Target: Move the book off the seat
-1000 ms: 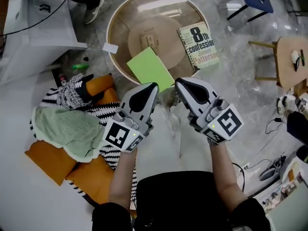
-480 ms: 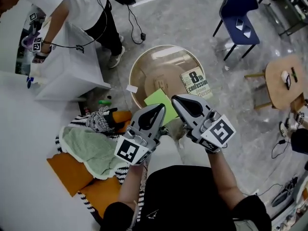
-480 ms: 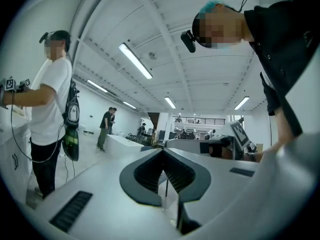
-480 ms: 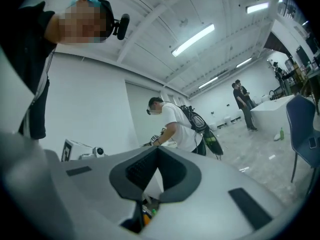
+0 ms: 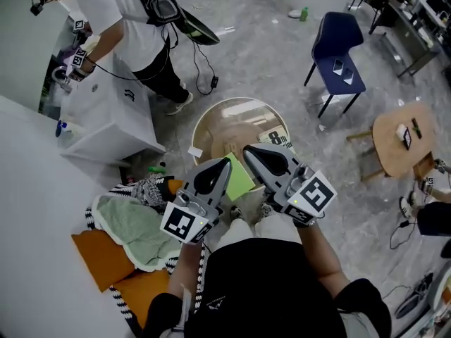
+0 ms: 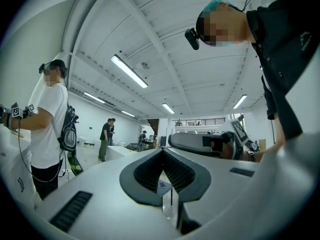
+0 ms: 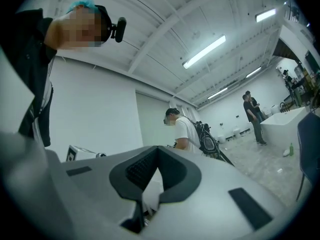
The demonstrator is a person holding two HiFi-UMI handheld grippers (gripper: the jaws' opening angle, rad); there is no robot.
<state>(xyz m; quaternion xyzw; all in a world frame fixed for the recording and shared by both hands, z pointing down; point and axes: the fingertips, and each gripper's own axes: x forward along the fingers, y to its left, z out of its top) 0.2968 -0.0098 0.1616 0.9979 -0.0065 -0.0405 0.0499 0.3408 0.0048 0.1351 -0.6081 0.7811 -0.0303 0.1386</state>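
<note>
The book with "8th" on its cover (image 5: 277, 140) lies on the right side of a round wooden table (image 5: 211, 129), partly hidden behind my right gripper (image 5: 251, 151). A green book (image 5: 239, 177) lies on the table's near edge between the two grippers. My left gripper (image 5: 217, 168) is held up beside the right one, close to my body, above the table's near rim. Both are shut with nothing in them. In the left gripper view the left gripper (image 6: 162, 152) points level across the room, and the right gripper (image 6: 200, 141) shows beyond it. The right gripper (image 7: 154, 153) faces a white wall.
A person in a white shirt (image 5: 120, 20) stands at a white counter (image 5: 106, 115) at the upper left. A blue chair (image 5: 340, 48) and a small wooden table (image 5: 394, 143) are on the right. Orange cushions (image 5: 99, 255), a striped blanket and a green cloth (image 5: 130, 220) lie at my left.
The head view has pulled up and back, so the table and books look smaller. The person at the counter has come into view. Both grippers stay shut, side by side.
</note>
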